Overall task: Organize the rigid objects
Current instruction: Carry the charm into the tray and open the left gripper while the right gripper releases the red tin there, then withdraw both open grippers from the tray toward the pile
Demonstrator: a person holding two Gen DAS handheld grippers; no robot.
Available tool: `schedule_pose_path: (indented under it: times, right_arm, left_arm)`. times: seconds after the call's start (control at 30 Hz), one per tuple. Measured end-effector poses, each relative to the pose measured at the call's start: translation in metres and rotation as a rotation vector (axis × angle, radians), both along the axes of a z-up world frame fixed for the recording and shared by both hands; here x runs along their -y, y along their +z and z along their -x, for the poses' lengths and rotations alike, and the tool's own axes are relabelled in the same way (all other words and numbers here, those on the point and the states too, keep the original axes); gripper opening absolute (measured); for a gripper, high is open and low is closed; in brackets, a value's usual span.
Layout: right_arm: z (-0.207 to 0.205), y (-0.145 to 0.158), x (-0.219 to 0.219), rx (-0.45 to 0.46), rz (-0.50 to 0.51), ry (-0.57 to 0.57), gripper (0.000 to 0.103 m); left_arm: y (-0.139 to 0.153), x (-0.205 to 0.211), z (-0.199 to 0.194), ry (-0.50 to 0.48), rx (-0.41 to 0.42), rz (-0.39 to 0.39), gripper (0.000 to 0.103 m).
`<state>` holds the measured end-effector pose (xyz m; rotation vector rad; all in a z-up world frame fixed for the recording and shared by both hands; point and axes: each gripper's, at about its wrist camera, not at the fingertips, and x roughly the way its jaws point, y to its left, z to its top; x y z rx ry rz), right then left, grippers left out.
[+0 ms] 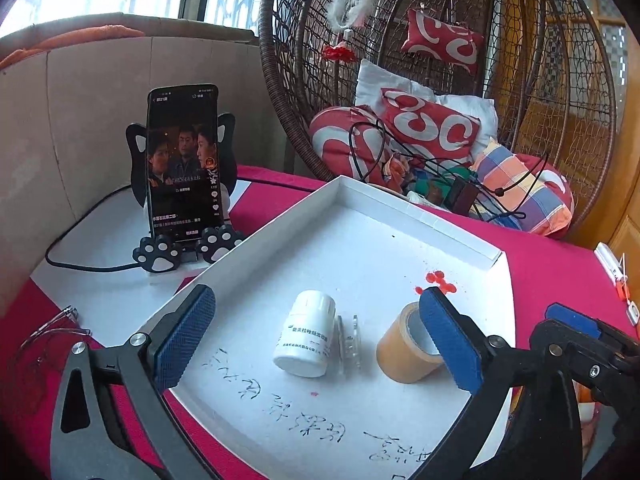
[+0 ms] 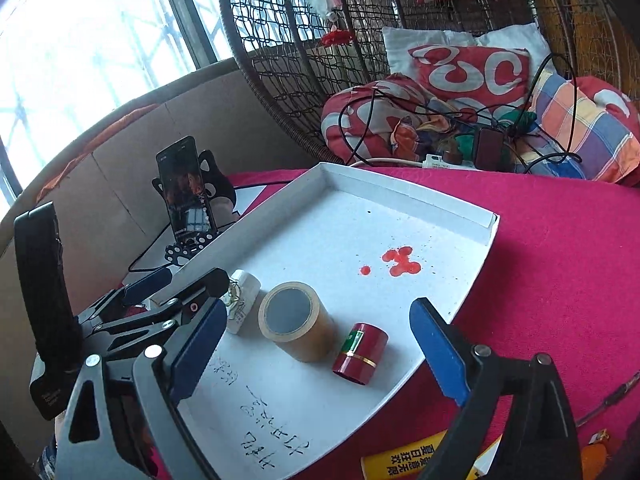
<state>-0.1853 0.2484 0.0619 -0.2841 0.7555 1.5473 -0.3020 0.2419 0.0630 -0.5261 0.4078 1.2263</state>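
Note:
A white tray (image 1: 420, 216) sits on the red tablecloth. In it lie a white pill bottle (image 1: 306, 334), a small clear plastic piece (image 1: 349, 338) and a tan tape roll (image 1: 408, 344). In the right wrist view the tray (image 2: 440, 204) also holds the tape roll (image 2: 296, 320), the bottle (image 2: 244, 294) and a red cylinder (image 2: 360, 354). My left gripper (image 1: 320, 332) is open and empty, its fingers on either side of the bottle and tape. My right gripper (image 2: 320, 344) is open and empty, spanning the tape roll and red cylinder.
A phone on a cat-shaped stand (image 1: 184, 168) stands left of the tray with a black cable. Red stains (image 2: 400, 260) mark the tray floor. A wicker hanging chair (image 1: 440, 80) with cushions stands behind. Glasses (image 1: 52, 332) lie at left. A yellow packet (image 2: 404, 460) lies near the front edge.

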Motion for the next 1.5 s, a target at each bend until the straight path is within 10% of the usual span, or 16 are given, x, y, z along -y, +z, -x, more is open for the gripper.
schedule_pose_path:
  times: [0.3, 0.53, 0.67, 0.83, 1.3, 1.5]
  right_arm:
    - [-0.008, 0.038, 0.075, 0.042, -0.235, -0.074, 0.103]
    - [-0.021, 0.093, 0.147, 0.244, -0.485, -0.294, 0.103]
    - [-0.052, 0.079, 0.15, 0.165, -0.36, -0.344, 0.103]
    - [-0.098, 0.038, 0.173, -0.045, -0.276, -0.446, 0.103]
    - [-0.163, -0.028, 0.238, -0.056, -0.131, -0.766, 0.103]
    - [-0.18, -0.047, 0.255, -0.18, -0.122, -0.831, 0.103]
  left_arm:
    - [0.013, 0.043, -0.016, -0.151, 0.099, -0.042, 0.103]
    - [0.028, 0.063, -0.033, -0.287, 0.15, -0.079, 0.103]
    - [0.028, 0.067, -0.035, -0.395, 0.287, -0.056, 0.103]
    - [0.029, 0.072, -0.044, -0.428, 0.225, -0.04, 0.103]
    - [-0.012, 0.104, -0.15, -0.727, -0.066, 0.095, 0.103]
    - [-0.025, 0.118, -0.199, -0.765, -0.247, -0.001, 0.103]
